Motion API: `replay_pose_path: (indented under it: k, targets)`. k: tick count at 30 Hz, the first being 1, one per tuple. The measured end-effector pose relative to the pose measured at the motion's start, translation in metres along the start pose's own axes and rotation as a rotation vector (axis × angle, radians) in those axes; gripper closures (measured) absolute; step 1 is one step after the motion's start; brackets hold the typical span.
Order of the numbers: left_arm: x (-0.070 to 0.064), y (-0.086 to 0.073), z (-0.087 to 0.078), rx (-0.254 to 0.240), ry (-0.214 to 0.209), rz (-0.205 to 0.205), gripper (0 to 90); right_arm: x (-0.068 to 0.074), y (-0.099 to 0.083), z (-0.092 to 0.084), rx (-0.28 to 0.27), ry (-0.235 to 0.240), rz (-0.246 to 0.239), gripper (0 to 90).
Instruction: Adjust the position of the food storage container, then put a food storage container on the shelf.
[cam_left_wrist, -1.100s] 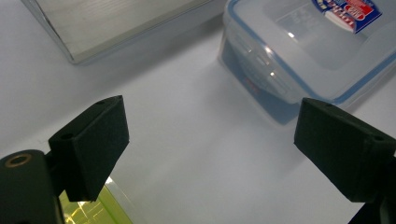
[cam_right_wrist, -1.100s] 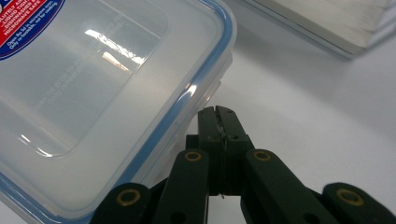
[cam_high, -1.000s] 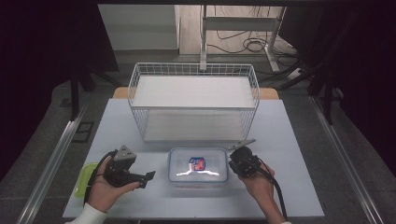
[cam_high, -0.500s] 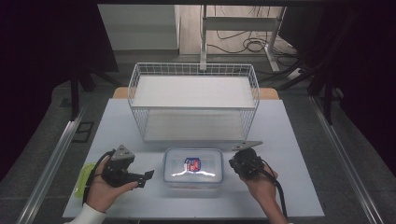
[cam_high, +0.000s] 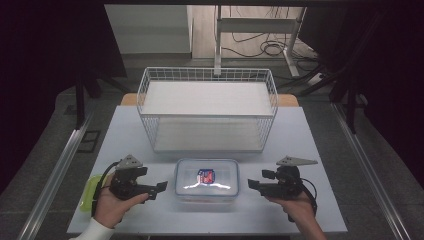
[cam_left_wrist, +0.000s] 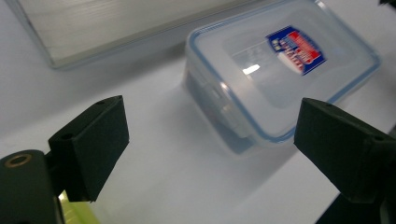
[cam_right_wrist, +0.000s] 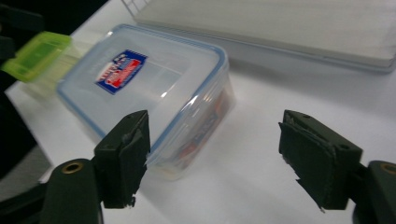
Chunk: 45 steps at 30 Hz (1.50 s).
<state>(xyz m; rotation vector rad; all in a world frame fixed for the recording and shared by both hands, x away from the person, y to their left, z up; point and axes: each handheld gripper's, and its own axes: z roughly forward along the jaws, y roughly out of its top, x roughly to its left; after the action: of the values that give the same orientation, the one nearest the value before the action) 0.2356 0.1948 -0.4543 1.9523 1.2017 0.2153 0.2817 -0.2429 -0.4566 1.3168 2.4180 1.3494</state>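
Note:
A clear lidded plastic box (cam_high: 206, 180) with a blue seal rim and a red-and-blue label lies on the white table's near middle. To its left, my left gripper (cam_high: 155, 184) is held still and points at the box. In the left gripper view this left gripper (cam_left_wrist: 224, 140) is open, its jaws wide apart short of the box (cam_left_wrist: 280, 70). My right gripper (cam_high: 259, 180) is off the box's right end. Its jaws have just been opening, and the right gripper (cam_right_wrist: 215, 149) stands open with nothing between them. The box (cam_right_wrist: 149, 84) lies ahead and to the left.
A white wire basket (cam_high: 207, 107) with a white board inside stands behind the box, mid-table. A light green lidded item (cam_high: 92, 190) lies under my left hand near the table's left edge. The table's front edge (cam_high: 210, 232) runs just below both hands.
My right gripper has pulled away to the right from the box's right end and its jaws have opened. The box has slid slightly left. The left gripper has stayed put.

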Motion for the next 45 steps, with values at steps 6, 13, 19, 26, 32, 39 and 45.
replay_pose_path:
  k: [6,13,19,26,32,39,45]
  targets:
    - [0.000,0.000,-0.001,-0.024,-0.033,-0.050,10.2,-0.008,-0.001,-0.004,-0.034,0.062,0.062,21.5]
    - [0.001,-0.004,-0.003,-0.043,-0.105,-0.112,10.2,-0.009,0.002,-0.004,-0.049,0.109,0.099,20.8]
    - [-0.003,-0.001,0.004,-0.045,-0.176,-0.165,10.2,-0.012,0.002,-0.001,-0.047,0.152,0.131,20.8]
    - [-0.006,0.009,0.019,-0.032,-0.248,-0.224,9.8,-0.011,0.003,0.004,-0.042,0.178,0.148,20.9]
    - [0.000,0.014,0.034,-0.001,-0.276,-0.283,9.7,-0.015,0.006,0.008,-0.046,0.184,0.169,21.7]
    - [0.008,0.014,0.050,0.038,-0.302,-0.349,8.9,-0.017,0.008,0.014,-0.034,0.191,0.183,21.9]
    - [0.012,0.014,0.061,0.076,-0.310,-0.363,8.7,-0.018,0.008,0.018,-0.019,0.191,0.189,21.9]
